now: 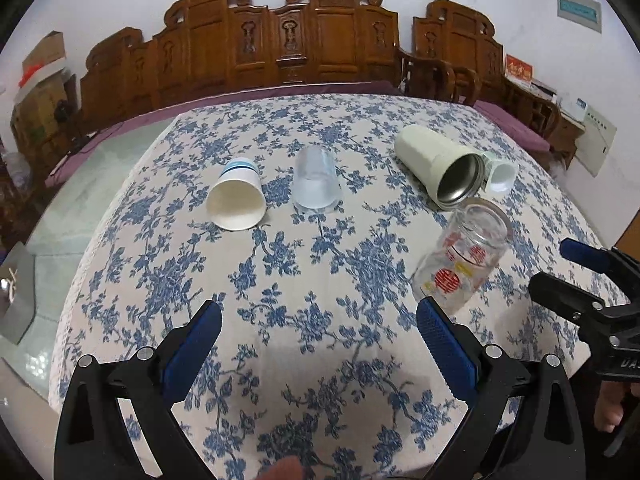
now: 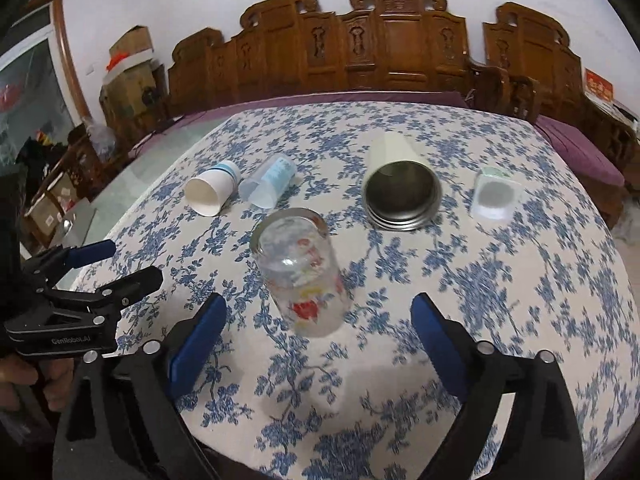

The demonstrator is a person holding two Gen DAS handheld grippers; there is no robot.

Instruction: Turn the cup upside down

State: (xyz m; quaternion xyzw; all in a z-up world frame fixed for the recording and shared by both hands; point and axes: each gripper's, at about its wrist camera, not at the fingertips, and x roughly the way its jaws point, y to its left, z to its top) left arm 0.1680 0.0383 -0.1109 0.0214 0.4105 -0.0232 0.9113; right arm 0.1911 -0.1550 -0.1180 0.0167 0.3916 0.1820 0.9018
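Several cups lie on their sides on the blue-flowered tablecloth [image 1: 320, 320]. A glass cup with red print [image 1: 464, 256] lies nearest, just beyond my left gripper's right finger; in the right wrist view the glass cup [image 2: 300, 272] lies ahead between my fingers, its mouth pointing away. A white paper cup [image 1: 238, 196], a clear plastic cup [image 1: 316, 182], a cream steel-lined tumbler [image 1: 440, 168] and a small white cup [image 1: 500, 172] lie farther back. My left gripper [image 1: 320, 340] is open and empty. My right gripper [image 2: 318, 332] is open and empty, short of the glass cup.
Carved wooden chairs [image 1: 312, 36] stand behind the table. Cardboard boxes [image 1: 40, 92] are stacked at the far left. The table's left edge [image 1: 92, 240] drops to a pale green floor. In the right wrist view the left gripper [image 2: 80, 300] is at the left.
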